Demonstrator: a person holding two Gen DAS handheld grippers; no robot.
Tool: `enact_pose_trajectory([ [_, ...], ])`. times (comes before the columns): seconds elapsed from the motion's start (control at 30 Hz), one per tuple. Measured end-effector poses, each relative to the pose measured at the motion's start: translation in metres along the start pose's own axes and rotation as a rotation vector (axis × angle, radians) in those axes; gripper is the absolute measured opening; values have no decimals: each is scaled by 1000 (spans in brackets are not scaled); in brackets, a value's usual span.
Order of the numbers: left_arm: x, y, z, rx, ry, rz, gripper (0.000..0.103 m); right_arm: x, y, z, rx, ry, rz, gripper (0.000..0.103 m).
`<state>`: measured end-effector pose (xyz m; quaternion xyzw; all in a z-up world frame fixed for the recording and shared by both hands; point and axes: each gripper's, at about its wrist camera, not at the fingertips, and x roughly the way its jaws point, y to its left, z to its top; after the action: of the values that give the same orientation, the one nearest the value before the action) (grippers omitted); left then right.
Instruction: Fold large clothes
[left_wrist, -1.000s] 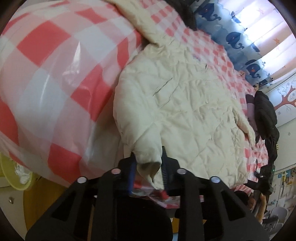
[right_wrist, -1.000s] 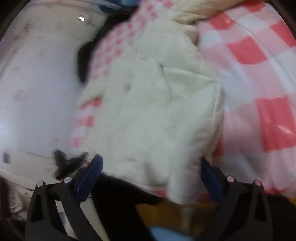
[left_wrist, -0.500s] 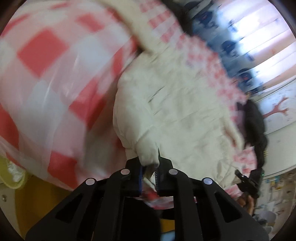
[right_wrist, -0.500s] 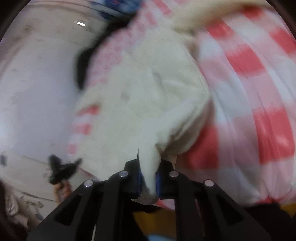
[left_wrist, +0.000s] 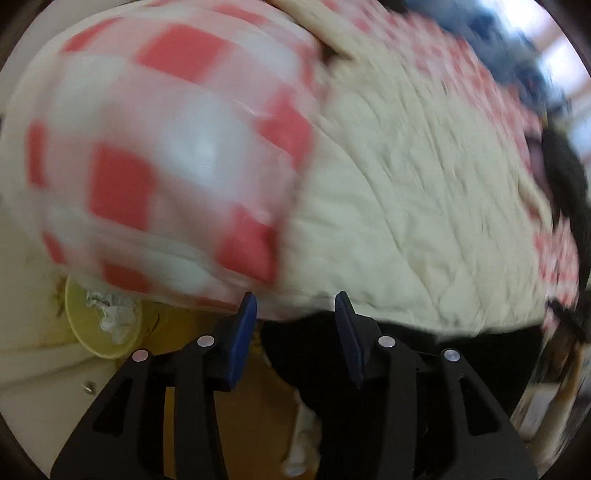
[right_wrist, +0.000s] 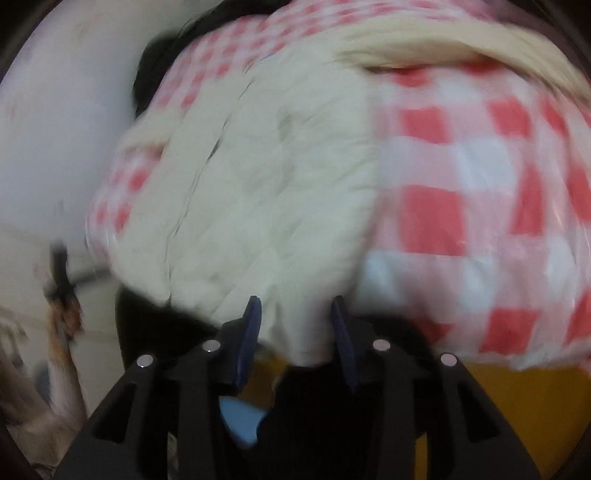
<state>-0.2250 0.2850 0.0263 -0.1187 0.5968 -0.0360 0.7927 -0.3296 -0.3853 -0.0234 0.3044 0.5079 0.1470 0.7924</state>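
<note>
A cream quilted jacket (left_wrist: 406, 192) lies spread on a red and white checked cover (left_wrist: 155, 147). It also shows in the right wrist view (right_wrist: 266, 206). My left gripper (left_wrist: 295, 314) is open at the jacket's near edge, with nothing between its blue pads. My right gripper (right_wrist: 295, 325) is open, and a fold of the jacket's hem hangs loosely between its blue pads (right_wrist: 251, 332). Both views are blurred by motion.
A yellow bowl (left_wrist: 99, 325) with crumpled paper sits below the cover's edge at the left. A dark garment (left_wrist: 565, 177) lies at the far right of the cover. The other gripper (right_wrist: 62, 273) shows at the left in the right wrist view.
Both grippers were shut on the jacket's edge half a second ago and have now opened. The left gripper has let the sleeve go and both have pulled back to the near edge.
</note>
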Motion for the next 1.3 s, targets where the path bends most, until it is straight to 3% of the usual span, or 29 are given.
enact_pose_trajectory([
  [0.03, -13, 3, 6, -24, -54, 14, 53, -22, -19, 11, 80, -103, 56, 59],
  [0.1, -36, -7, 22, -21, -161, 35, 65, -61, -55, 39, 206, -304, 100, 74],
  [0.2, -51, -48, 49, 39, -295, 2, 78, -87, -117, 78, 387, -492, 217, 78],
  [0.3, -39, -95, 72, 61, -380, -53, 88, -87, -178, 113, 557, -587, 287, 78],
  [0.47, 18, -162, 108, 46, -342, -165, 88, -83, -253, 158, 697, -657, 205, 78],
  [0.57, 49, -203, 128, 52, -330, -207, 88, -81, -283, 182, 718, -684, 127, 78],
  [0.7, 92, -246, 149, 72, -297, -233, 88, -77, -308, 202, 700, -694, 87, 77],
  [0.77, 104, -257, 153, 78, -284, -252, 88, -76, -299, 211, 624, -693, 45, 55],
  [0.8, 109, -263, 156, 82, -281, -263, 88, -77, -292, 215, 589, -694, 25, 22],
  [0.83, 112, -269, 158, 83, -282, -270, 88, -82, -289, 214, 562, -715, 34, 14],
  [0.87, 115, -275, 160, 88, -287, -282, 88, -91, -279, 214, 511, -757, 46, 13],
  [0.97, 114, -280, 161, 104, -317, -296, 88, -111, -254, 201, 409, -885, 99, 11],
  [1.07, 120, -279, 165, 102, -308, -297, 88, -92, -273, 197, 517, -812, 149, 11],
  [1.1, 124, -277, 166, 90, -299, -302, 88, -83, -281, 196, 569, -777, 123, 14],
  [1.13, 126, -274, 167, 81, -294, -303, 88, -78, -287, 194, 596, -763, 130, 31],
  [1.17, 128, -273, 168, 77, -293, -302, 88, -71, -294, 191, 626, -757, 165, 41],
  [1.3, 130, -260, 170, 58, -311, -289, 88, -71, -291, 166, 702, -804, 181, 45],
])
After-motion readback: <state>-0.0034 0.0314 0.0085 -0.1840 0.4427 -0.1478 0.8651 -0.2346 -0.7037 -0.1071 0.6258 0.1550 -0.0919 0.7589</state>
